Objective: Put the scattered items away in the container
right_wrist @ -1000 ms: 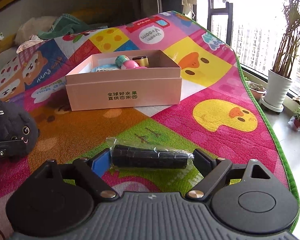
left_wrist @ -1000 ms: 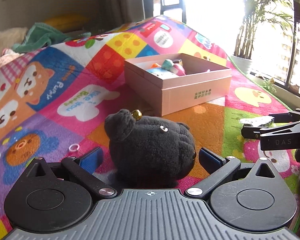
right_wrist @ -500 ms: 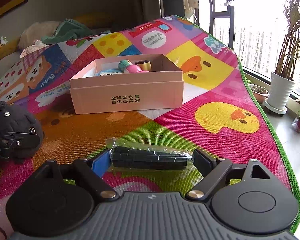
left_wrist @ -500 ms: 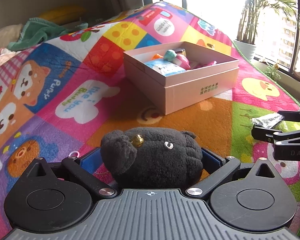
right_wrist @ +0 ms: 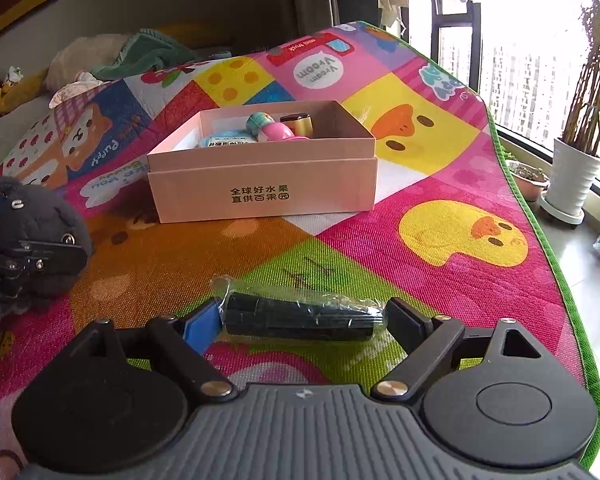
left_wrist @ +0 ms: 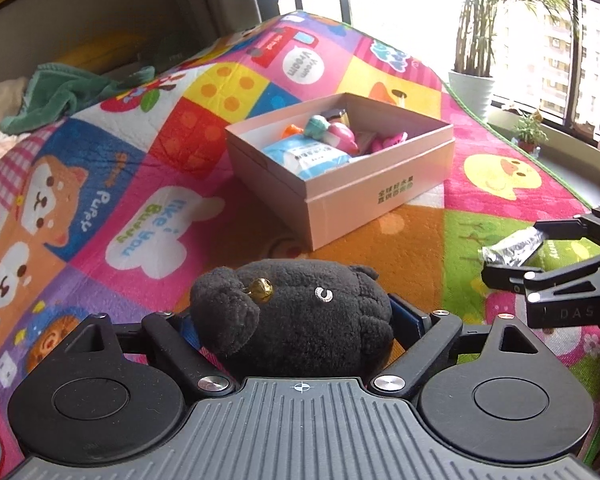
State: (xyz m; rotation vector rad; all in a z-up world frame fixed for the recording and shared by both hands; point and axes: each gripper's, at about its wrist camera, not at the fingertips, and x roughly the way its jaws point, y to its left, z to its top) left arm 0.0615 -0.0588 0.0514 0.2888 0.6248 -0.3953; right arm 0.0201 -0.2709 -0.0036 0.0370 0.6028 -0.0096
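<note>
Two grippers, each with something between its fingers. The left gripper (left_wrist: 296,320) has just been closing its jaws, and now they're clamped on the black plush toy (left_wrist: 296,320) (round, fuzzy, gold bell by one ear), which looks lifted a bit off the colourful play mat (left_wrist: 140,184). The right gripper (right_wrist: 300,316) has a black cylinder in clear wrap (right_wrist: 300,316) lying crosswise between its fingers, the ends touching both pads, so it looks grasped, low over the mat's green patch. The pink box (right_wrist: 260,196) sits open on the mat beyond both grippers, well apart from the plush and the cylinder, with a blue pack (left_wrist: 306,156) and some small toys inside.
</note>
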